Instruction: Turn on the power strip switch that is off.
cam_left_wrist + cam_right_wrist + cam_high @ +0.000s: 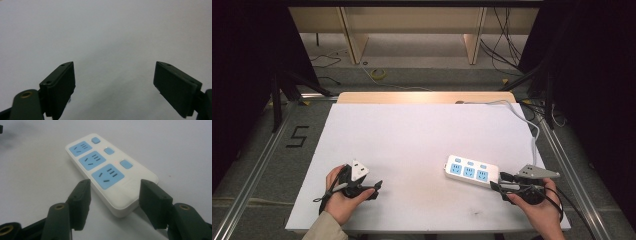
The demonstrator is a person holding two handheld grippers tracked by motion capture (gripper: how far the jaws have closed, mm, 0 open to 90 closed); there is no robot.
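A white power strip (469, 171) with three blue sockets and three blue switches lies on the white table (412, 135) at the front right. Its near end (125, 205) lies between the jaws of my right gripper (116, 183), which stand wide apart; a gap shows beside the left pad (81, 200). In the high view my right gripper (499, 181) points left at that end. My left gripper (376, 189) is at the front left, open over bare table (114, 64). A small white block (358, 170) sits by the left hand; I cannot tell what it is.
The strip's white cable (522, 112) runs off the table's back right corner. Metal rails (259, 165) flank the table on both sides. A floor mark "5" (297, 136) is at the left, and loose cables (507, 40) lie on the floor beyond.
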